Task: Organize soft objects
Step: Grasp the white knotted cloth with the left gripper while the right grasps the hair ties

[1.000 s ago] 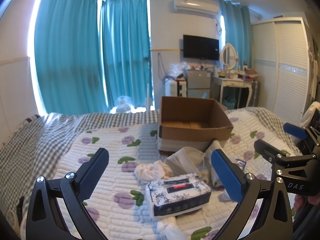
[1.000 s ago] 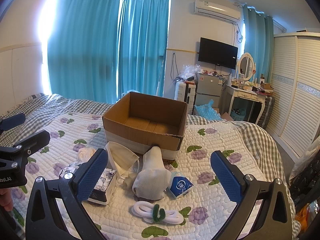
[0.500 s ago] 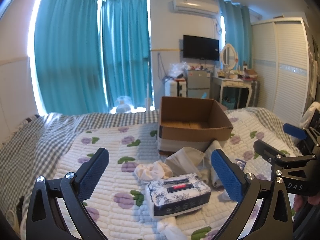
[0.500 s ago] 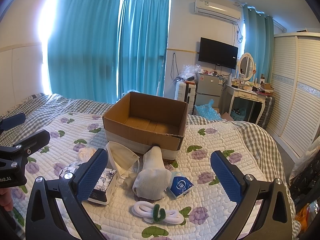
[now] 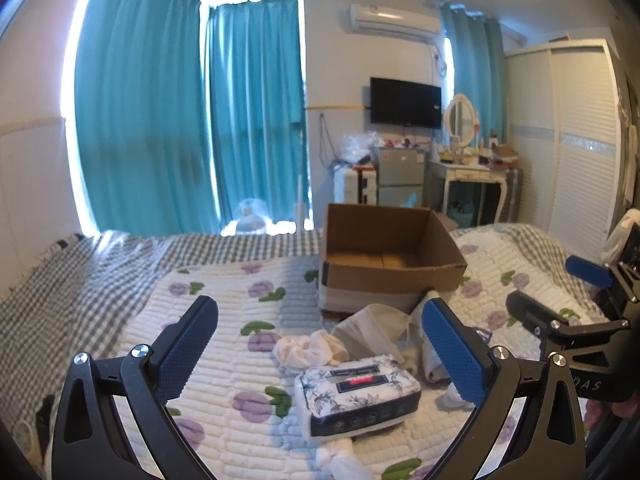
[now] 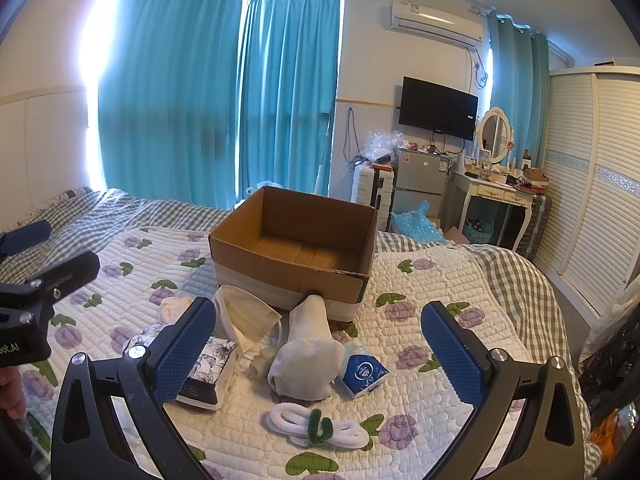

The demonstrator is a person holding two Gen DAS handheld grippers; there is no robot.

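Both grippers hover level over the bed [image 6: 460, 280], left gripper [image 5: 320, 352] and right gripper [image 6: 318, 352] jaws wide, empty. Tissue pack [image 5: 358, 394], sock [image 6: 306, 354], mask [image 6: 244, 316] (bunched together) lie before the open cardboard box [image 6: 296, 248]; bare quilt right.

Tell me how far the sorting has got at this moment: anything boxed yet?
Nothing looks done: the cardboard box shows only its bare floor. Nothing is in hand; the left gripper and right gripper are both open. Left on the quilt: tissue pack, face mask, white sock, blue packet, white cord bundle.
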